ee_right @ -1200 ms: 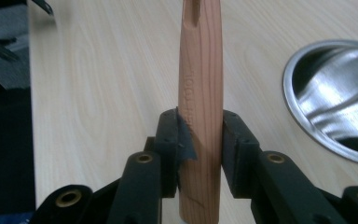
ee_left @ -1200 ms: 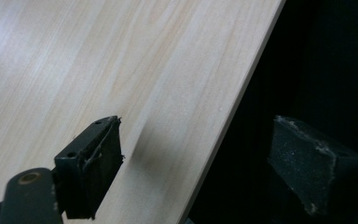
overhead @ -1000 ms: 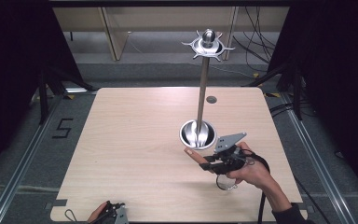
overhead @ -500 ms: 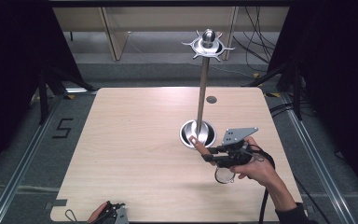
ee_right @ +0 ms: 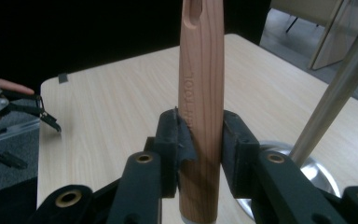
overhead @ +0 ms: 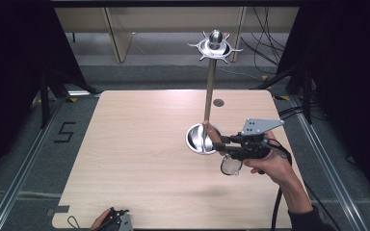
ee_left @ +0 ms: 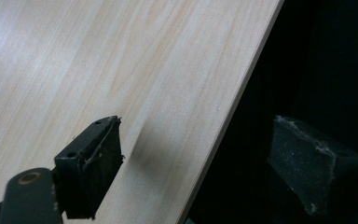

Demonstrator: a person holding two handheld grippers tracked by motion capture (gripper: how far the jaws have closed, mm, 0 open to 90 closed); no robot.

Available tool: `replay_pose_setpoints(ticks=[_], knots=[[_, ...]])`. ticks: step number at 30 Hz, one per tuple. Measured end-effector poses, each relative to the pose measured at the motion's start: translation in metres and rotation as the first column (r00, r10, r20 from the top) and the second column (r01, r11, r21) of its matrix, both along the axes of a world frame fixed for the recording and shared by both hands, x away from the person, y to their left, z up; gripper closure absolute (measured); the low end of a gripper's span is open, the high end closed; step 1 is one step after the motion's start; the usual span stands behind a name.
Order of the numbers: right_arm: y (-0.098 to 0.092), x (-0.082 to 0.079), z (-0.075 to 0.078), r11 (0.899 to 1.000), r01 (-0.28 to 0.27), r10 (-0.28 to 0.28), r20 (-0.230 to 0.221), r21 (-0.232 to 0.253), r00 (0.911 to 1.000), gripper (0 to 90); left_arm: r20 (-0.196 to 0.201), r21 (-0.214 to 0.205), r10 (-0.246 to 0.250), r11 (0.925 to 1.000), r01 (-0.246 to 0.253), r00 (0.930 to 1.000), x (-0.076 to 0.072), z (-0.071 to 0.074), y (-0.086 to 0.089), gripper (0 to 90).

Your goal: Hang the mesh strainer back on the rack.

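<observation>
Nearest to me, at the near edge of the desk (overhead: 139, 144), the left claw (ee_left: 200, 140) sits idle with its two pads well apart and nothing between them, one pad over the wood and the other past the desk's edge. Farther in and to the right, a hand (overhead: 270, 163) holds the right claw (ee_right: 200, 135), which is clamped tight on a wooden handle (ee_right: 201, 93), with a pad pressed against each side. The handle stands upright in that grip, clear of the desk as far as I can judge, just beside the round metal base (overhead: 195, 139) of a tall stand. So the pickup looks done. What seems left is the climb up to the ring of hooks (overhead: 215, 46) at the stand's top, and catching the handle on one of them. That top sits well above where the handle is now, so I'd call this an early stage. The handle itself is pale reddish wood with a straight grain. It narrows towards its rounded upper end, where a slot is cut through, likely for hanging, and the word TOOL is stamped along its length. What is on its lower end I cannot tell. Beyond it the thin metal pole (overhead: 210, 91) rises from the base, and a small dark disc (overhead: 218, 102) lies on the far part of the desk.
</observation>
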State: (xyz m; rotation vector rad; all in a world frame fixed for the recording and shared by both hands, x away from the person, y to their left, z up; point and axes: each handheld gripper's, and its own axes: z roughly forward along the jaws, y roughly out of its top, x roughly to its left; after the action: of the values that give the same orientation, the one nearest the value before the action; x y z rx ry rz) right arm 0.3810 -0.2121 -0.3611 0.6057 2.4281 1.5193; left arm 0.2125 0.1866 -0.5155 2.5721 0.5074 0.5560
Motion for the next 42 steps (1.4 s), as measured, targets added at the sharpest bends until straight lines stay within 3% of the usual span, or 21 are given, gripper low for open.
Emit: replay_pose_setpoints(ticks=[3,5,8,9,11,14,17,21,22,31,34,36,41,42], knots=[[-0.003,0.005,0.009,0.999,0.02,-0.021,0.026,0.037,0.9994,71.4,-0.01,-0.002,-0.01,1.0,0.01,0.9999,0.0,0.0,0.0,16.5],[-0.004,0.005,0.012,0.999,0.024,-0.024,0.013,0.039,0.9996,71.4,-0.012,-0.002,-0.01,1.0,0.01,0.9999,0.001,0.0,0.0,16.5],[-0.004,0.009,0.02,0.997,0.03,-0.035,0.061,0.076,0.9976,71.4,-0.012,-0.002,-0.009,1.0,0.009,0.9999,0.0,0.0,0.0,16.5],[-0.004,0.007,0.022,0.996,0.033,-0.035,0.031,0.077,0.9989,71.4,-0.011,-0.002,-0.009,1.0,0.009,0.9999,0.001,0.0,0.0,16.5],[-0.005,0.008,0.028,0.995,0.036,-0.039,0.033,0.092,0.9987,71.4,-0.012,-0.002,-0.01,1.0,0.01,0.9999,0.0,0.0,0.0,16.5],[-0.006,0.012,0.035,0.992,0.04,-0.049,0.071,0.122,0.9963,71.4,-0.01,-0.002,-0.009,1.0,0.009,0.9999,0.001,0.0,0.001,16.5],[-0.007,0.016,0.046,0.988,0.051,-0.063,0.075,0.144,0.9952,71.4,-0.011,-0.005,-0.008,1.0,0.008,0.9999,0.0,0.0,0.001,16.5],[-0.008,0.017,0.053,0.985,0.062,-0.074,0.074,0.159,0.9945,71.4,-0.003,-0.008,-0.007,0.9999,0.007,1.0,0.0,-0.001,0.0,16.5],[-0.008,0.019,0.058,0.986,0.072,-0.089,0.11,0.153,0.99,71.4,-0.004,-0.009,-0.009,0.9999,0.009,1.0,0.0,-0.001,0.0,16.5],[-0.012,0.021,0.072,0.982,0.085,-0.105,0.119,0.168,0.9874,71.4,-0.004,-0.01,-0.006,0.9999,0.006,1.0,0.0,-0.001,0.0,16.5],[-0.014,0.025,0.08,0.981,0.083,-0.11,0.151,0.176,0.9824,71.4,-0.005,-0.01,-0.006,0.9999,0.006,1.0,0.0,-0.001,0.001,16.5],[-0.014,0.024,0.082,0.979,0.09,-0.115,0.134,0.183,0.9842,71.4,-0.012,-0.009,-0.018,0.9998,0.018,0.9998,0.002,-0.001,0.001,16.5],[-0.018,0.029,0.089,0.976,0.094,-0.127,0.161,0.198,0.9788,71.4,-0.016,-0.009,-0.019,0.9998,0.018,0.9997,0.002,-0.002,0.001,16.5],[-0.017,0.028,0.09,0.972,0.105,-0.136,0.141,0.209,0.9807,71.4,-0.014,-0.015,-0.014,0.9998,0.014,0.9998,0.001,-0.002,0.0,16.5]])
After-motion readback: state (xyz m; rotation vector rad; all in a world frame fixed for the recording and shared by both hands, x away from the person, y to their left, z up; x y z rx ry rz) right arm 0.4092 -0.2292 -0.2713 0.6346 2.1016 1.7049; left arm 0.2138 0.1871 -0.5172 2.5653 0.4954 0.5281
